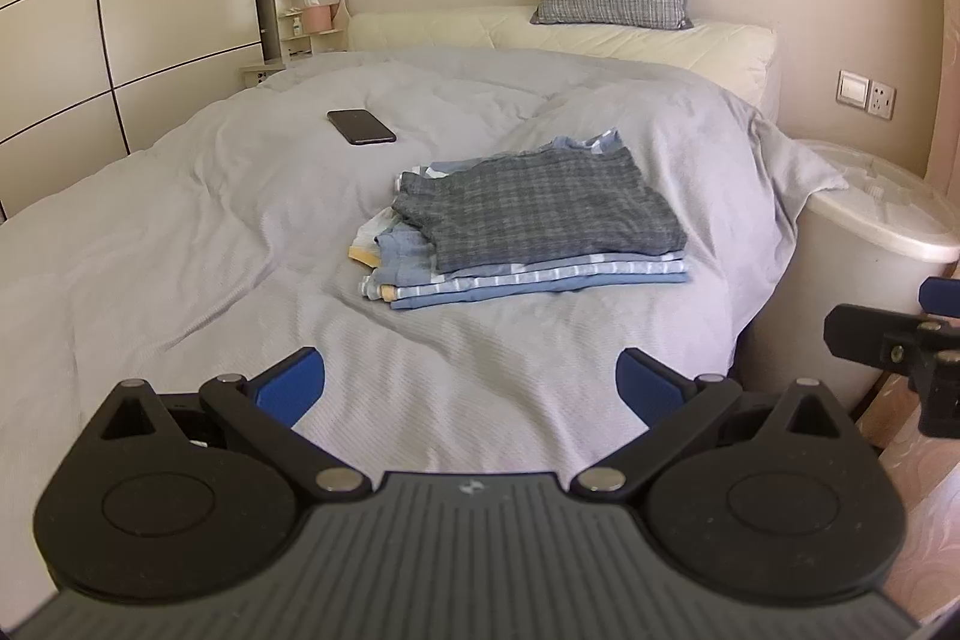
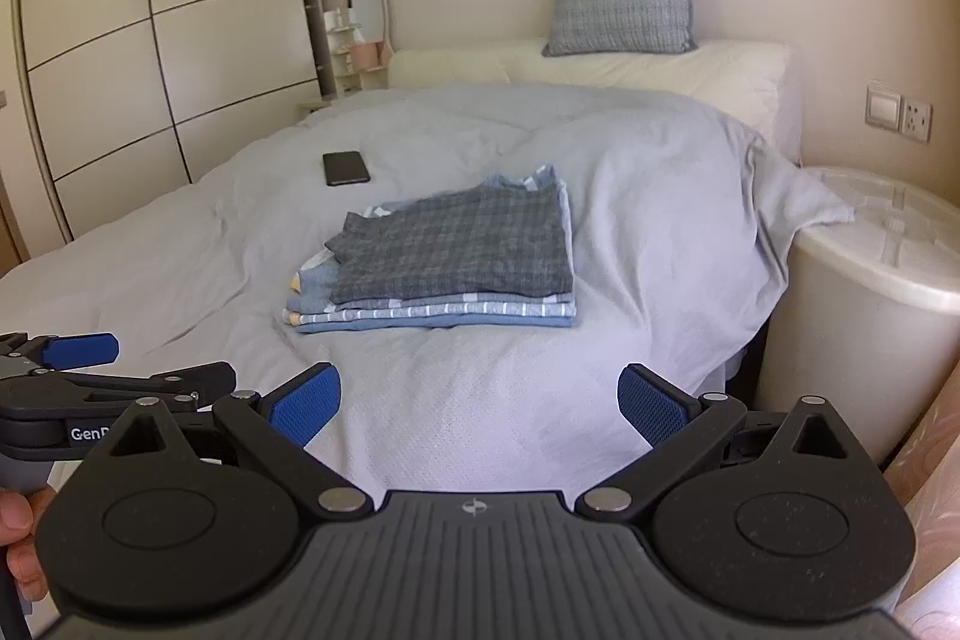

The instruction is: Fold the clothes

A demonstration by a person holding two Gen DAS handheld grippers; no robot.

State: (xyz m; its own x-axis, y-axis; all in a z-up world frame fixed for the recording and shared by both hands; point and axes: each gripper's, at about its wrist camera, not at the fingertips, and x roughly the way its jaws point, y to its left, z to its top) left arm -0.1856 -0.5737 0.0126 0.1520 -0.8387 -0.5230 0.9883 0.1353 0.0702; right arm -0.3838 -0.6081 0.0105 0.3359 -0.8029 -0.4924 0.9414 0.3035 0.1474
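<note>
Evidently the folding step was finished or nearly so: a stack of folded clothes [image 1: 528,226] lay on the grey duvet [image 1: 180,232], a grey checked garment [image 2: 456,244] uppermost over blue striped pieces, with no loose garment visible in either view. The left gripper [image 1: 470,382] and the right gripper [image 2: 480,400] both hovered low over the near edge of the bed, jaws spread wide and holding nothing, the stack ahead at about twelve o'clock and well apart from both. Any next move would, by judgement, call for locating a further garment or squaring the stack's uneven left edge. A phone [image 1: 361,126] lay at about eleven o'clock from the stack, and a white lidded bin [image 2: 870,280] at three o'clock beside the bed. Only the right wrist view showed the person's fingers [image 2: 18,520] under the left tool's handle; the left wrist view showed just a fragment of the right tool at its three o'clock edge.
</note>
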